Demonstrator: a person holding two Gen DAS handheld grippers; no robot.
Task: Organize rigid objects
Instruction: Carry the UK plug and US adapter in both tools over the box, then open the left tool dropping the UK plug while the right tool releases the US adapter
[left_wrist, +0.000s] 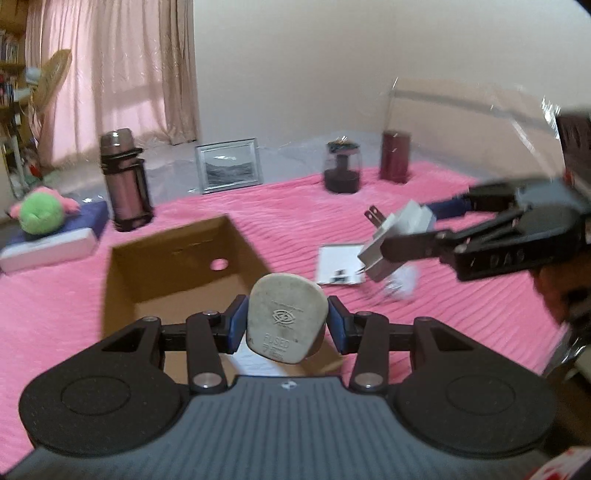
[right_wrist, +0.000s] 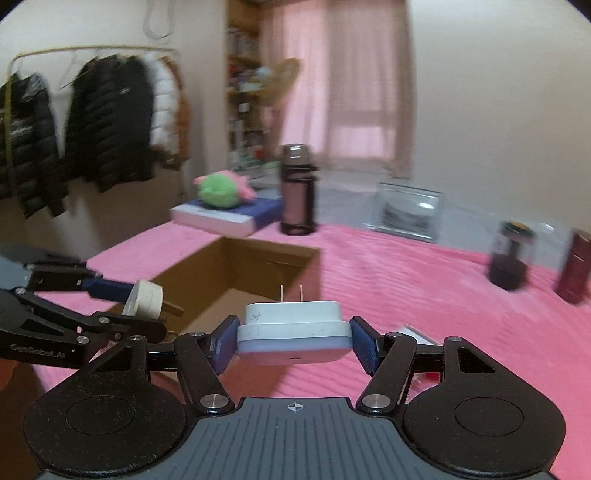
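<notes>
Pinching a beige fused plug (left_wrist: 287, 318), left gripper (left_wrist: 286, 323), right gripper (right_wrist: 293, 341) clamping a white adapter (right_wrist: 293, 332)

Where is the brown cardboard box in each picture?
Left wrist view: the cardboard box sits left of centre, just beyond the left hand-held gripper.
Right wrist view: the box is centre-left, ahead of the right hand-held gripper.
Shared landmark: the dark flask behind the box.

Open cardboard box (left_wrist: 177, 273) on the bedspread (left_wrist: 280, 218). Behind the box: flask (left_wrist: 125, 181). Left of the box: plush toy (left_wrist: 40, 212) atop a flat case (left_wrist: 55, 240). Right of the box: paper card (left_wrist: 338, 264). Far right behind: jar (left_wrist: 342, 168), canister (left_wrist: 396, 156).
</notes>
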